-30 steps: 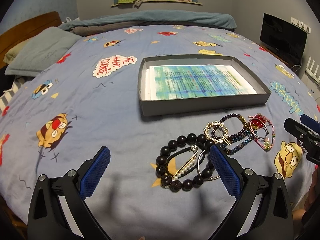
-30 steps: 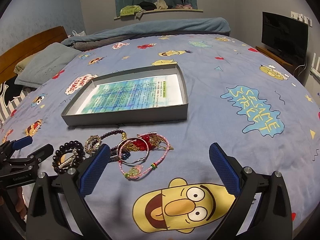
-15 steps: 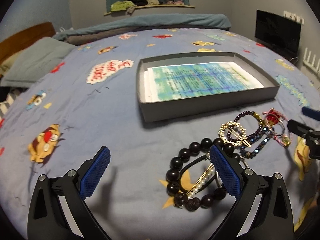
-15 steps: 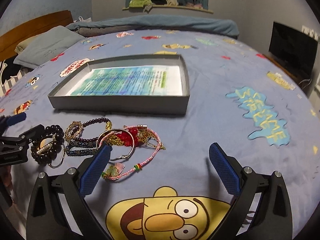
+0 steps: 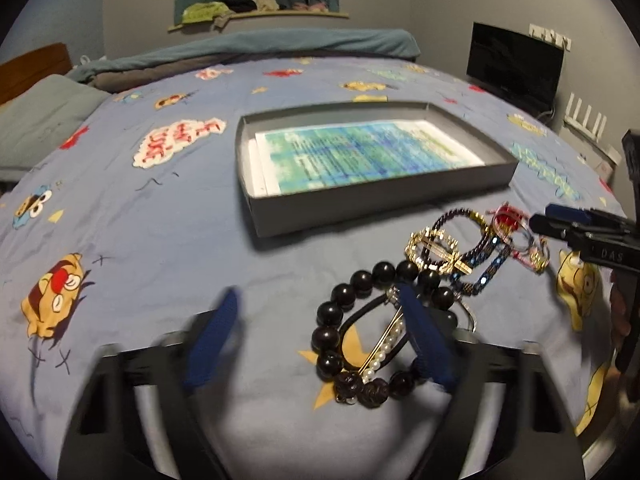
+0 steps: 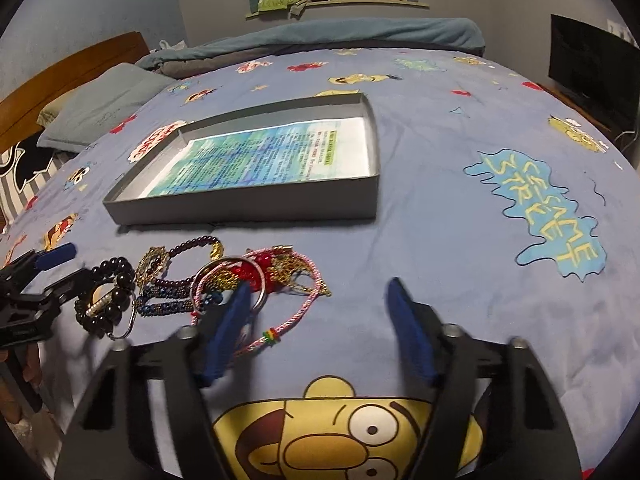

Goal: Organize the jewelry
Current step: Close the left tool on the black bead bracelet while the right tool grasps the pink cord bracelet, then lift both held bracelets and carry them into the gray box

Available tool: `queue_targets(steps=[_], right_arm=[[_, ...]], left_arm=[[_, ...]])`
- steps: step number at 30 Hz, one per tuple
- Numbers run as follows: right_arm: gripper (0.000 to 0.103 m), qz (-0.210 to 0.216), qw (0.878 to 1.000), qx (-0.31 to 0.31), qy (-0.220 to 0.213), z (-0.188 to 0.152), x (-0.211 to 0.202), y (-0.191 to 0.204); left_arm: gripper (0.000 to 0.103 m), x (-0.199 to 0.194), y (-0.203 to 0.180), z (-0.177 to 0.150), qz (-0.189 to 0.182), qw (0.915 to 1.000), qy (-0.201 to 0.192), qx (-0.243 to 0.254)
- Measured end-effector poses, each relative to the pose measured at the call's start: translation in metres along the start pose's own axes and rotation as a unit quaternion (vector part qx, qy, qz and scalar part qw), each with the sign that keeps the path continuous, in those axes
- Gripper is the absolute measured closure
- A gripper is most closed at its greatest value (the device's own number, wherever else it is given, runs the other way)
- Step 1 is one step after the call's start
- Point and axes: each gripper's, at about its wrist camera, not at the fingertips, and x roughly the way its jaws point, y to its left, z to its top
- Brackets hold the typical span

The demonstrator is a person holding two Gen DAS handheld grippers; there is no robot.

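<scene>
A cartoon bedspread (image 6: pixel 460 208) (grey walls behind) is seen; both grippers (image 5: pixel 320 332) (image 6: pixel 320 324), jaws just closing, half-open, are gripping nothing.

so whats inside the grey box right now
Inside the grey box lies only a blue-green printed sheet, no jewelry. What lies under the sheet is covered.

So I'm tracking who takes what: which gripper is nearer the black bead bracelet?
Left. The left gripper has one finger over the black bead bracelet; the right gripper is across the pile.
</scene>
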Motion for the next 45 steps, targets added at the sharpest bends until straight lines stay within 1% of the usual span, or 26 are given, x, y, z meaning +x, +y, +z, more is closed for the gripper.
queue_targets(steps=[1,4,7,13,17,18,20,21,24,26,33,39,42,45], right_arm=[[0.054,-0.001,1.0,-0.001,0.002,0.0,0.0,0.001],[0.065,0.003,1.0,0.0,0.006,-0.001,0.0,0.0],[0.072,0.005,1.0,-0.004,0.009,-0.001,0.0,0.002],[0.076,0.003,1.0,-0.006,0.021,-0.005,0.006,0.003],[0.076,0.001,1.0,-0.009,0.022,-0.006,0.009,0.004],[0.077,0.002,1.0,-0.01,0.021,-0.006,0.009,0.004],[0.086,0.002,1.0,-0.012,0.02,-0.006,0.007,0.005],[0.095,0.003,1.0,-0.013,0.02,-0.006,0.007,0.006],[0.1,0.002,1.0,-0.016,0.018,-0.006,0.005,0.006],[0.1,0.001,1.0,-0.014,0.007,-0.005,0.0,0.005],[0.1,0.011,0.999,-0.012,-0.049,0.007,-0.023,0.009],[0.1,0.021,0.993,-0.045,-0.106,0.018,-0.047,0.031],[0.1,0.029,0.991,-0.05,-0.125,0.025,-0.057,0.039],[0.1,0.027,0.988,-0.049,-0.143,0.032,-0.067,0.043]], left_arm=[[0.047,0.003,0.001,-0.001,-0.001,1.0,0.008,0.0],[0.066,0.008,0.003,-0.003,-0.014,0.9996,0.024,0.002],[0.074,0.008,-0.001,-0.004,-0.015,0.9994,0.026,0.016],[0.078,0.012,0.001,-0.004,-0.02,0.9991,0.035,0.011],[0.08,0.02,0.003,-0.004,-0.02,0.9988,0.043,0.009],[0.081,0.022,0.003,-0.004,-0.02,0.9988,0.045,0.009],[0.084,0.023,0.003,-0.004,-0.02,0.9987,0.046,0.01],[0.084,0.022,0.004,-0.004,-0.022,0.9987,0.046,0.007],[0.087,0.018,0.005,-0.003,-0.028,0.9987,0.042,0.004],[0.088,0.014,0.004,-0.001,-0.03,0.999,0.033,0.004],[0.088,-0.015,-0.002,0.007,-0.04,0.9989,-0.018,0.013],[0.088,-0.043,-0.014,0.019,-0.049,0.996,-0.065,0.038],[0.088,-0.05,-0.018,0.023,-0.055,0.9947,-0.077,0.041],[0.088,-0.057,-0.017,0.028,-0.059,0.9938,-0.086,0.038]])
